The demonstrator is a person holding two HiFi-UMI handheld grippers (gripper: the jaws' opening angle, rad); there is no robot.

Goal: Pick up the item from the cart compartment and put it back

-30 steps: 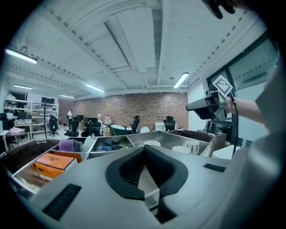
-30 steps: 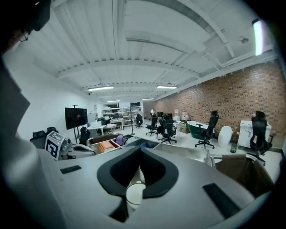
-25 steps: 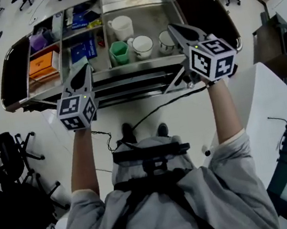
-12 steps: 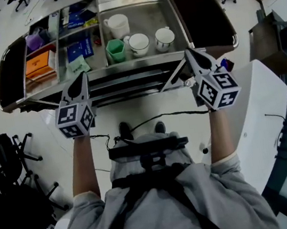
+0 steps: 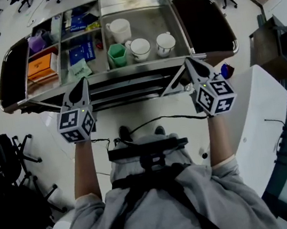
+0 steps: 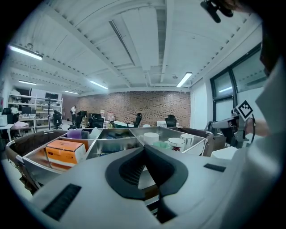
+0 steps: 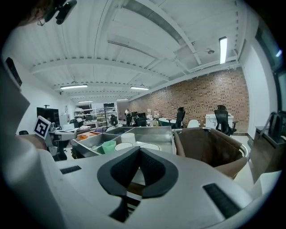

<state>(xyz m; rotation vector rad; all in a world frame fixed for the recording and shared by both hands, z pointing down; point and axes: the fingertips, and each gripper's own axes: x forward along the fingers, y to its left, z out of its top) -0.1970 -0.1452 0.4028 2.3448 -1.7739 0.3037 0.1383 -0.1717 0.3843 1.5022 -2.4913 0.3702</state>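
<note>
Both grippers hang just short of the cart (image 5: 136, 67). The left gripper (image 5: 81, 84) is in front of the small divided compartments, and the right gripper (image 5: 190, 62) is by the near right corner of the large compartment (image 5: 141, 15). On each, the fingers are pressed together with nothing between them, so neither carries anything.

Everything the task could mean sits inside the cart. A white mug (image 5: 119, 30), a green cup (image 5: 118, 54), a white cup (image 5: 140, 47) and a second white cup (image 5: 165, 42) stand upright in the large compartment. An orange box (image 5: 41, 66) and a blue box (image 5: 82, 52) lie in the small ones. I cannot tell which is the item. Empty fingers outside the rim fit a moment ahead of a pick as well as one with the thing already back in place.

The cups crowd the near side, just beside one another, while the far end of that compartment is bare. The raised rim and dividers allow entry only from above. A dark side wing (image 5: 204, 18) flanks the right end, and a white panel (image 5: 265, 113) stands near the right arm
</note>
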